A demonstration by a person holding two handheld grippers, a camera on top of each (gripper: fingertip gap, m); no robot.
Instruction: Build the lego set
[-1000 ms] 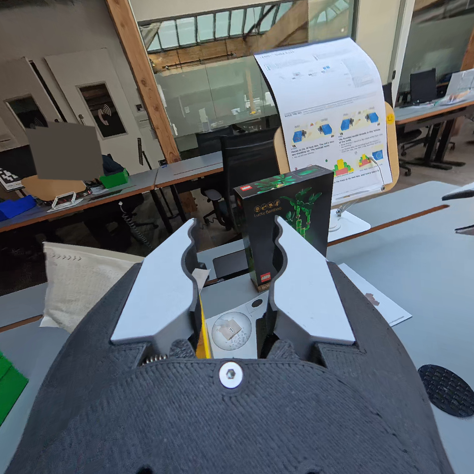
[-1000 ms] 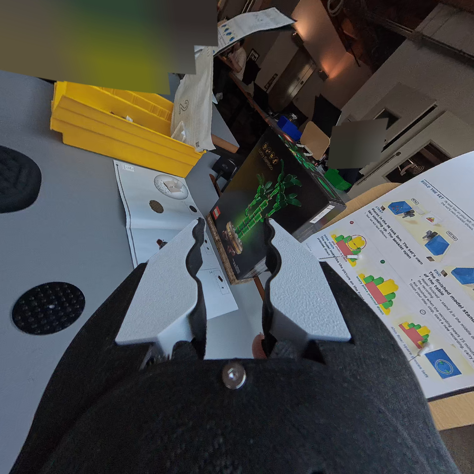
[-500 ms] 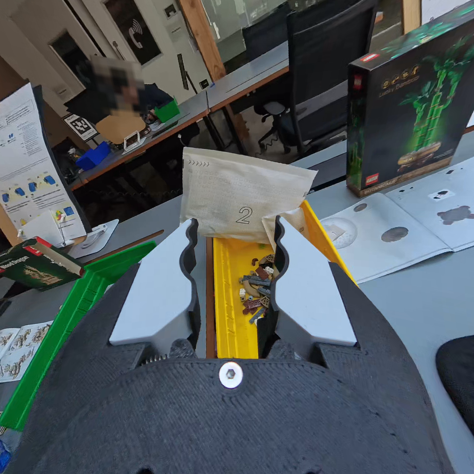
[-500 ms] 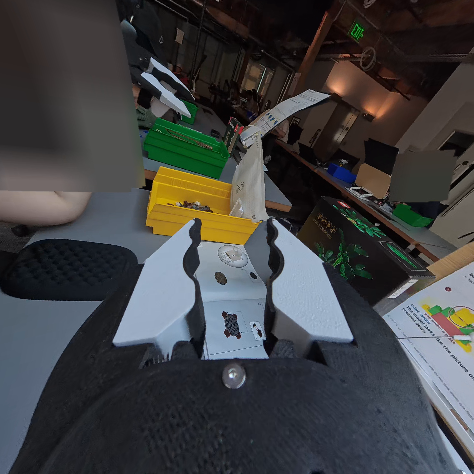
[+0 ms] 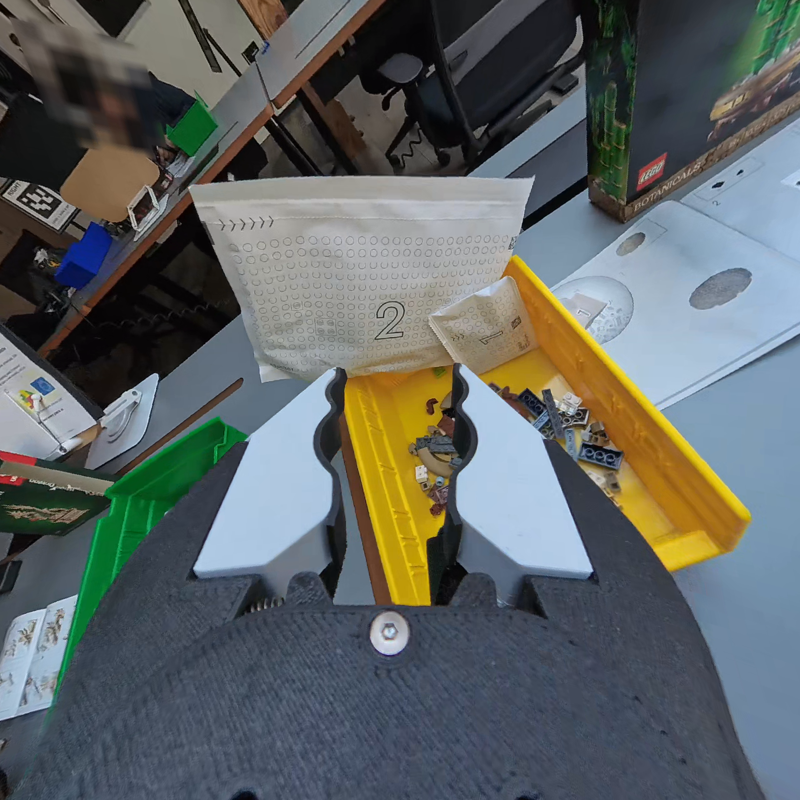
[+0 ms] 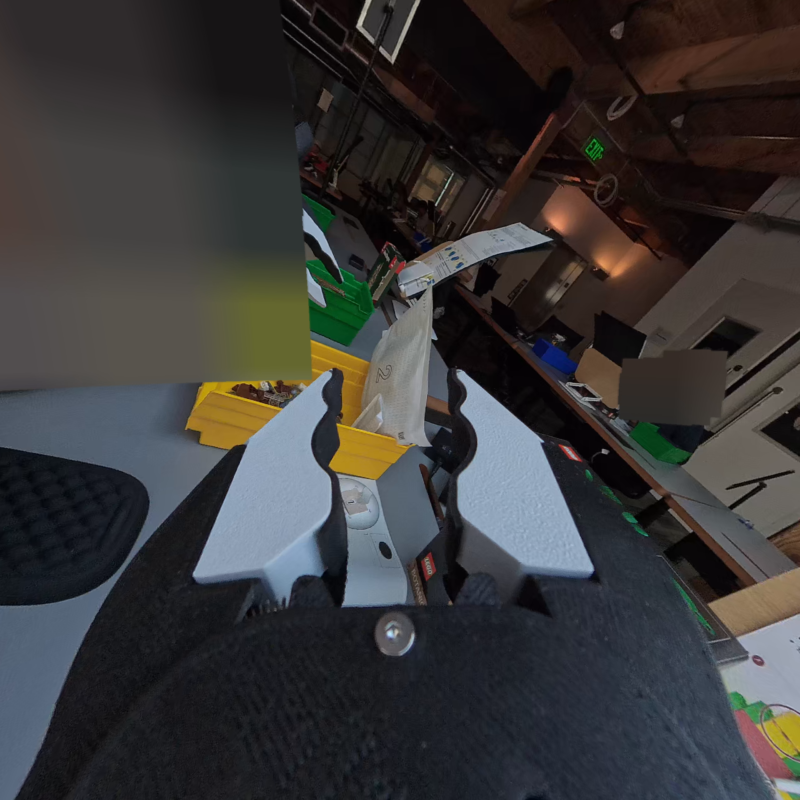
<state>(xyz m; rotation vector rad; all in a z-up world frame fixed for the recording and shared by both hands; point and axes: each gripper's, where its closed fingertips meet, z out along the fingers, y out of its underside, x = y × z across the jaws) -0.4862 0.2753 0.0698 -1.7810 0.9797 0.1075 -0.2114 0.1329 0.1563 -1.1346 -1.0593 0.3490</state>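
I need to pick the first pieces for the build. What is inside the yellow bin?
The yellow bin holds loose bricks in grey, brown and tan, plus a large paper bag and a small paper bag standing at its far end. The left hand-held gripper covers some pieces.

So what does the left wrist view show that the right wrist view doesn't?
Only the left wrist view looks down into the yellow plastic bin, showing the loose small bricks spread on its floor, the small white paper bag face-on, and a second booklet beside the green plastic bin. Only the right wrist view shows a black textured pad on the grey table and a lit green exit sign. Both show the large white paper bag standing in the yellow bin, the open instruction booklet, the dark set box, and an open, empty gripper: left gripper, right gripper.
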